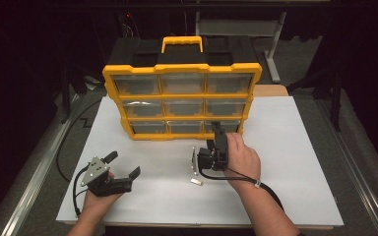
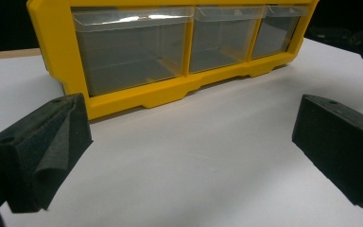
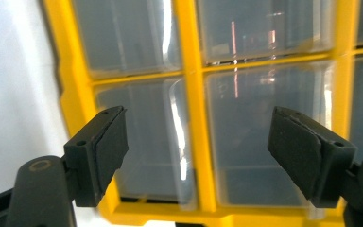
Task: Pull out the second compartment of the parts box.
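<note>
A yellow-framed organizer (image 1: 183, 97) with three rows of clear drawers stands upright at the back of the white tabletop (image 1: 295, 162). My right gripper (image 1: 218, 132) is turned on its side and points at the lower right drawers from close by. In the right gripper view its jaws (image 3: 196, 151) stand open before the drawer fronts (image 3: 146, 142), with the yellow frame bar (image 3: 189, 94) between them and farther off; nothing is gripped. My left gripper (image 1: 124, 165) rests low at the front left, open and empty. In the left gripper view (image 2: 189, 151) it faces the organizer's bottom row (image 2: 132, 52).
A small pale metal piece (image 1: 196, 182) lies on the tabletop just in front of my right hand. The organizer has a black top and a yellow carry handle (image 1: 182, 43). Dark floor and table legs surround the board; a black cable (image 1: 64, 147) runs along the left edge.
</note>
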The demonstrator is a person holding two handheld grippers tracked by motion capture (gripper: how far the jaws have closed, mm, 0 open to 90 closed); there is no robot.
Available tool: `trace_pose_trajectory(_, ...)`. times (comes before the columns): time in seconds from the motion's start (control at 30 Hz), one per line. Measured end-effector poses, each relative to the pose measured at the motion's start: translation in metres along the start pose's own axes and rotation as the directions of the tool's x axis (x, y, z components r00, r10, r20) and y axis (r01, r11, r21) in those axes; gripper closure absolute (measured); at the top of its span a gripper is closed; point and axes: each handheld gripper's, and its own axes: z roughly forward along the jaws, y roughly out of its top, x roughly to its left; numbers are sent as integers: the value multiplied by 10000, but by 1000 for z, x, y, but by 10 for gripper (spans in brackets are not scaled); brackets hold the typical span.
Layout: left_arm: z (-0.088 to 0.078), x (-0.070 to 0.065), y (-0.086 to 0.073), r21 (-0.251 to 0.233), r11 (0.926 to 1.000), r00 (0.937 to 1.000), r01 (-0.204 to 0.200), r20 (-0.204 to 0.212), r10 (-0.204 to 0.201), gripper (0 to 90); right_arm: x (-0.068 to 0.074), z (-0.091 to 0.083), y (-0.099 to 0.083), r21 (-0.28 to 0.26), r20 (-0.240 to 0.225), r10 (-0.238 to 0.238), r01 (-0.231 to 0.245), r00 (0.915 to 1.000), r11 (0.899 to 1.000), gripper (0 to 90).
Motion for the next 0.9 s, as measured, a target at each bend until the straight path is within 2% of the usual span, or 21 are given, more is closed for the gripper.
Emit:
trace_pose_trajectory(0.17, 1, -2, 0, 39, 9999, 9999, -103, 72, 103, 4, -15, -1, 8, -149, 279, 90, -86, 9996, 9999, 238)
trace_pose_trajectory(0.37, 1, -5, 0, 44, 9996, 9996, -270, 129, 269, 4, -38, -3, 20, -400, 835, 108, -75, 9964, 9992, 275)
trace_pose_trajectory(0.57, 2, -6, 0, 63, 9994, 9993, -349, 168, 348, 5, -52, -5, 28, -577, 1084, 276, -214, 9937, 9981, 304)
trace_pose_trajectory(0.7, 2, -7, 0, 52, 9992, 9990, -404, 216, 403, 4, -63, -5, 34, -665, 1280, 119, -34, 9917, 9978, 321)
trace_pose_trajectory(0.77, 2, -8, 0, 68, 9989, 9987, -471, 217, 469, 5, -67, -5, 37, -697, 1303, 258, -168, 9911, 9974, 337)
trace_pose_trajectory(0.9, 3, -8, 0, 61, 9988, 9986, -485, 225, 483, 4, -76, -5, 44, -806, 1468, 179, -61, 9890, 9967, 367)
